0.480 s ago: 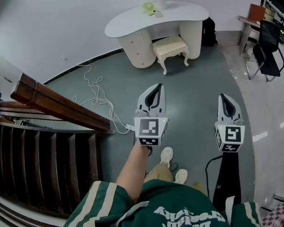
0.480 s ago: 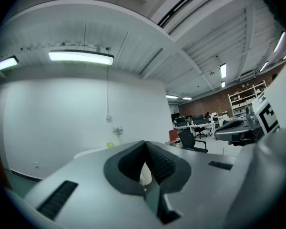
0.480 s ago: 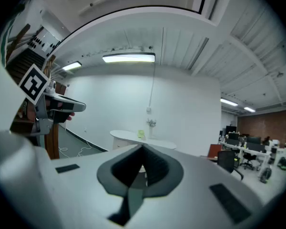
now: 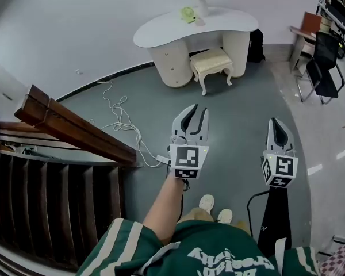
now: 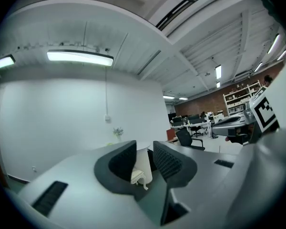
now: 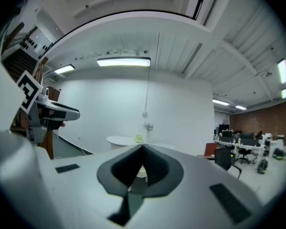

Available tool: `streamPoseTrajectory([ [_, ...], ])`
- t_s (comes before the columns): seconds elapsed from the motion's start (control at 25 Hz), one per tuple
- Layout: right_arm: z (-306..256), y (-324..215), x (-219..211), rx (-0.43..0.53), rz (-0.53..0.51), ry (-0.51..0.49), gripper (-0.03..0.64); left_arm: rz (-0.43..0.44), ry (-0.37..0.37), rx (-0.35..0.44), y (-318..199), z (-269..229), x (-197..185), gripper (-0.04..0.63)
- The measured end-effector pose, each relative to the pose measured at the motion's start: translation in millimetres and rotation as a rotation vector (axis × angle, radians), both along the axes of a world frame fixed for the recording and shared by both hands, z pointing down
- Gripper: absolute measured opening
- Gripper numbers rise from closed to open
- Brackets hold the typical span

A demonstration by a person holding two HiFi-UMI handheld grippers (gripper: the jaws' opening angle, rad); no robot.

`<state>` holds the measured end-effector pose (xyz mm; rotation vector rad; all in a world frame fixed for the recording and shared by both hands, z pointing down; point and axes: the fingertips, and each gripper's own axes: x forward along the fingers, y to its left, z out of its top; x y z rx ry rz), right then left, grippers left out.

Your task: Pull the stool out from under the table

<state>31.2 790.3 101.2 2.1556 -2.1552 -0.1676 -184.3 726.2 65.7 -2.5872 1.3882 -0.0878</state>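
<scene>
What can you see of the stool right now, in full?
The stool is cream, with a padded rectangular seat and curved, carved-looking legs. It stands upright on the grey floor, its back part tucked between the two pedestals of the white table, its front sticking out. Nothing but the floor visibly touches it.

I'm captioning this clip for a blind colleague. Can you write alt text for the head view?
A person holds two grippers over a grey floor, the left gripper slightly open, the right gripper shut. Ahead, a cream stool sits partly under a white table.
</scene>
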Motion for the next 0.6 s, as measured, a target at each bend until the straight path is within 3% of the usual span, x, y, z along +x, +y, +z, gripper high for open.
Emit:
streamPoseTrajectory([
  [0.08, -3, -10, -16, 0.024, -0.028, -0.04, 0.006, 0.029, -0.005, -0.006, -7, 1, -9, 0.186],
  [0.12, -2, -15, -25, 0.029, -0.059, -0.063, 0.053, 0.049, -0.003, -0.008, -10, 2, -12, 0.228],
  [0.16, 0, -21, -35, 0.026, -0.093, -0.079, 0.242, 0.069, 0.0, -0.01, -14, 2, -15, 0.261],
  [0.2, 2, -26, -45, 0.018, -0.123, -0.082, 0.363, 0.089, 0.002, -0.013, -16, 4, -19, 0.288],
  [0.4, 0, -42, -66, 0.015, -0.145, -0.078, 0.578, 0.143, 0.024, -0.022, -34, 3, -33, 0.405],
  [0.6, -10, -58, -48, 0.068, -0.079, -0.096, 0.598, 0.135, 0.078, -0.018, -56, -1, -38, 0.446],
])
